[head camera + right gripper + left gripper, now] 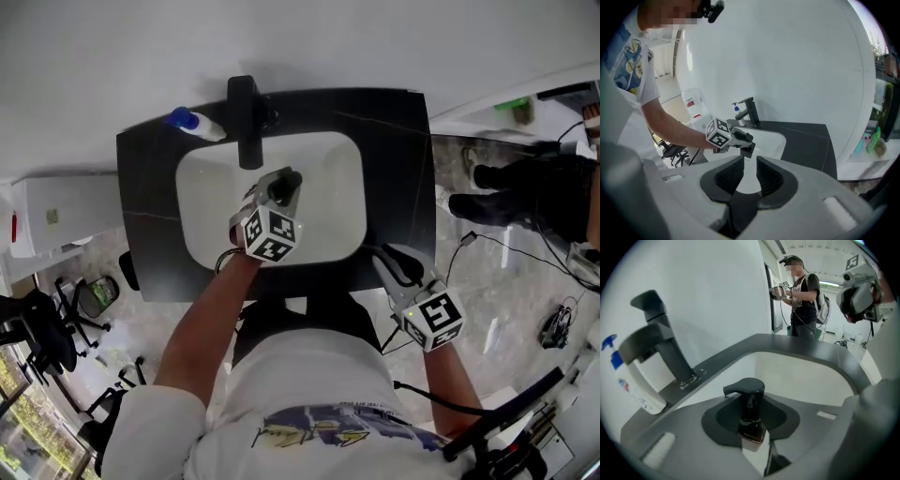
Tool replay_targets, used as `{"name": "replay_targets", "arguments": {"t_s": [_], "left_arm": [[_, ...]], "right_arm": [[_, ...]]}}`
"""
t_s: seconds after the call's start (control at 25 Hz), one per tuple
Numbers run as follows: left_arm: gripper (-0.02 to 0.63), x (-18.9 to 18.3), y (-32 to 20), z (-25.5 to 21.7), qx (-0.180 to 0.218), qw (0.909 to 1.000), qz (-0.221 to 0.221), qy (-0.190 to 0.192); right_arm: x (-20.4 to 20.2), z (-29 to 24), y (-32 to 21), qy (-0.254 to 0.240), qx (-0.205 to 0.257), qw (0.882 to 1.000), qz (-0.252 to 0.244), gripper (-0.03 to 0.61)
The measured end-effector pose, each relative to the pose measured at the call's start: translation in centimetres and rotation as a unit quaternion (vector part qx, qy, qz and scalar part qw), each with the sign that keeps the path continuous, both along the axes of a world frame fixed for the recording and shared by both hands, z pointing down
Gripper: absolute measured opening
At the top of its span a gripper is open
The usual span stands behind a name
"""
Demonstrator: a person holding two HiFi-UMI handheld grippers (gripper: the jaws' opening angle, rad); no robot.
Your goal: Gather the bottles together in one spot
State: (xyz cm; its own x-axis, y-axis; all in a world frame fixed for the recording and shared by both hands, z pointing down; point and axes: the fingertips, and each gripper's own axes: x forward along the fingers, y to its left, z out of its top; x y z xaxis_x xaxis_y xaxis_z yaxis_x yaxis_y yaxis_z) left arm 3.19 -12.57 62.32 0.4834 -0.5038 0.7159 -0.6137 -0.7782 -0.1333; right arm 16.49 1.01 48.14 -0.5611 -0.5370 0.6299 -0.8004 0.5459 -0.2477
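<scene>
Left gripper view: claw (753, 430) clamps black-pump bottle (750, 401) over the basin (806, 376).

counter (398, 159): black | basin (333, 197): white | faucet (247, 122): black | bottle (206, 127): white, blue cap | pump bottle (751, 401): black top

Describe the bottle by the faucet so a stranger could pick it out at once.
On the dark countertop with the white sink basin, find the black faucet at the basin's back edge. Just left of it in the head view is the white bottle: its blue cap and pale body set it apart from the dark pump bottle held in the left gripper.
</scene>
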Motion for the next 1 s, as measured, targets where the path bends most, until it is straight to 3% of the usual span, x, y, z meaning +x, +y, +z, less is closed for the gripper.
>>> {"name": "replay_targets", "arguments": {"t_s": [0.4,0.8,1.0], "left_arm": [[0.094,-6.5,0.6,-7.4,0.038,0.9895,-0.093,0.104],[0.094,-15.6,-0.6,-13.0,0.092,0.9682,-0.195,0.127],[0.094,-19.7,-2.8,-14.3,0.109,0.9528,-0.25,0.134]], "right_arm": [[-4.5,-0.6,-0.3,-0.008,0.015,0.999,-0.047,0.083],[-7.3,-1.1,-0.9,-0.005,0.02,0.996,-0.089,0.083],[-8.1,-1.1,-1.2,-0.005,0.021,0.994,-0.106,0.083]]}}
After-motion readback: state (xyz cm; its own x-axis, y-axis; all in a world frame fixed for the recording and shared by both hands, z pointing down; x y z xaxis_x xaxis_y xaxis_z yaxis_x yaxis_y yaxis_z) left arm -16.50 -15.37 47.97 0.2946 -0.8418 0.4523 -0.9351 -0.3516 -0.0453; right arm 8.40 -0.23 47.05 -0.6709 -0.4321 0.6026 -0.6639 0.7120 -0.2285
